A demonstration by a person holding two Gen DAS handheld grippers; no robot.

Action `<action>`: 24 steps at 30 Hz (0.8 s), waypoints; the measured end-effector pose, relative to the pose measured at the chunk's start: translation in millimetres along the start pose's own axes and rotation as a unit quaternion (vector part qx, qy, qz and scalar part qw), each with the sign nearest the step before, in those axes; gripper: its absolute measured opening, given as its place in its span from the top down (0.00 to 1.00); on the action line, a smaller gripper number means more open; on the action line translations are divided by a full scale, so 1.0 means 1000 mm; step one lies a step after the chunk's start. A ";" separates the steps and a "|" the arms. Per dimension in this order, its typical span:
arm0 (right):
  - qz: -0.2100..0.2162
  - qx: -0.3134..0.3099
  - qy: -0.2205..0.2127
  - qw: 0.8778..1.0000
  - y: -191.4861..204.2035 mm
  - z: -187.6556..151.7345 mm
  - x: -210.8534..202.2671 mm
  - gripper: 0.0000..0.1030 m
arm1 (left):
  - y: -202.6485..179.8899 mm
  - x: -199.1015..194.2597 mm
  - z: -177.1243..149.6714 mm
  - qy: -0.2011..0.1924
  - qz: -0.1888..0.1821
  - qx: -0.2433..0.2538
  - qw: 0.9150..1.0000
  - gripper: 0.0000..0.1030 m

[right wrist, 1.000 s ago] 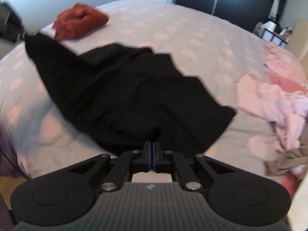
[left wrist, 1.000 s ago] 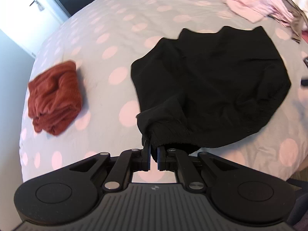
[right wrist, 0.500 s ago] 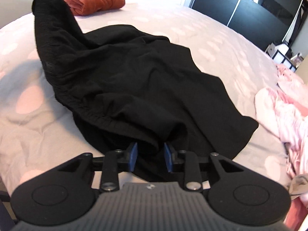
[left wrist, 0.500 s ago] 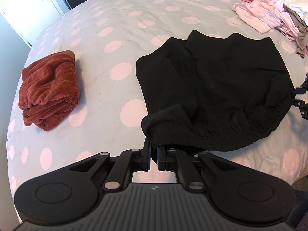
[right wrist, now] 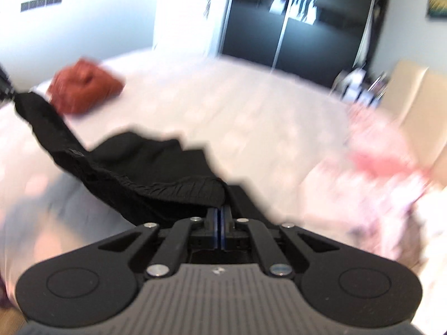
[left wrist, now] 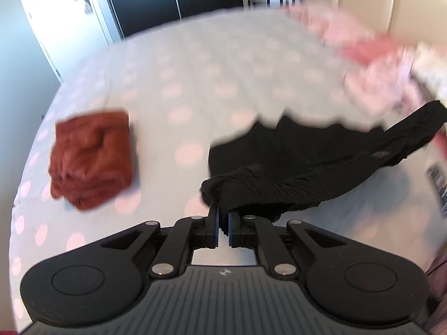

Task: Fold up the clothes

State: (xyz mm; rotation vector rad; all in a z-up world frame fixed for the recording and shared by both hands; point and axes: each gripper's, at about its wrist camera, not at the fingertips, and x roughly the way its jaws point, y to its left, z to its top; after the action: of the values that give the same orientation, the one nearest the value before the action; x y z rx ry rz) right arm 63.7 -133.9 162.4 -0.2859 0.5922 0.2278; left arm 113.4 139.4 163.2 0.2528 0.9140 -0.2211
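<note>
A pair of black shorts (left wrist: 293, 162) hangs by its elastic waistband between both grippers, with its lower part still on the spotted bed (left wrist: 195, 69). In the left wrist view my left gripper (left wrist: 222, 212) is shut on one bunched end of the waistband. From the right wrist view the black shorts (right wrist: 145, 184) stretch away to the upper left. My right gripper (right wrist: 220, 212) has its jaws closing, and their pads meet on the near end of the waistband. Both views are blurred by motion.
A folded rust-red garment (left wrist: 92, 156) lies on the bed left of the shorts, seen again as the red garment (right wrist: 83, 86). A heap of pink and white clothes (left wrist: 371, 55) covers the bed's right side. Dark wardrobe doors (right wrist: 293, 14) stand behind the bed.
Both grippers have risen, lifting the waistband off the bed and pulling it taut. The right gripper opened around the waistband half a second ago and has closed on it.
</note>
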 end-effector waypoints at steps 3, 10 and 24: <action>-0.026 -0.015 -0.030 0.999 -0.016 0.043 -0.036 0.98 | -0.001 -0.045 0.024 -0.034 -0.004 -0.005 0.999 0.96; -0.067 -0.056 -0.079 0.993 -0.043 0.128 -0.097 0.98 | 0.001 -0.129 0.071 -0.086 -0.012 -0.016 0.996 0.96; 0.006 -0.098 -0.053 0.994 0.004 0.242 0.039 0.98 | 0.122 -0.110 0.030 -0.046 0.031 -0.189 0.980 0.96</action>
State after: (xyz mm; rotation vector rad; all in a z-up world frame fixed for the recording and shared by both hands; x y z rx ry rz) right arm 218.2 -45.6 331.4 -0.4572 0.4668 0.3125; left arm 106.1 254.7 283.8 -0.0804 0.8377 0.0018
